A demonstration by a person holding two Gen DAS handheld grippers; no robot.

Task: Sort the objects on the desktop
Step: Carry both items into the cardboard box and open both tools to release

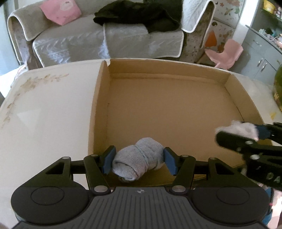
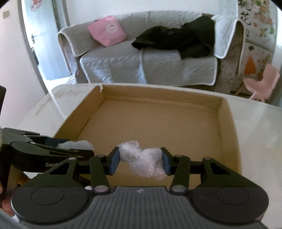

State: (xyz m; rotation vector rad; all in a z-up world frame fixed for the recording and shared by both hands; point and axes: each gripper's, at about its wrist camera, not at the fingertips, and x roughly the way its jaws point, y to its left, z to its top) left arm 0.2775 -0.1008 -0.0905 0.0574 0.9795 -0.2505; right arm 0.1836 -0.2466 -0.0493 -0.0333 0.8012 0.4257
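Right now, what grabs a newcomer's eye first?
The big box fills mid-table, nothing lying in it. At its near edge the left gripper pinches a rolled grey sock, and the right gripper beside it pinches crumpled clear plastic.

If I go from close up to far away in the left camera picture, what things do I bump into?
Left tongs squeezing the rolled grey sock → cardboard box → far edge of the white table → grey sofa with the pink cushion and dark clothes.
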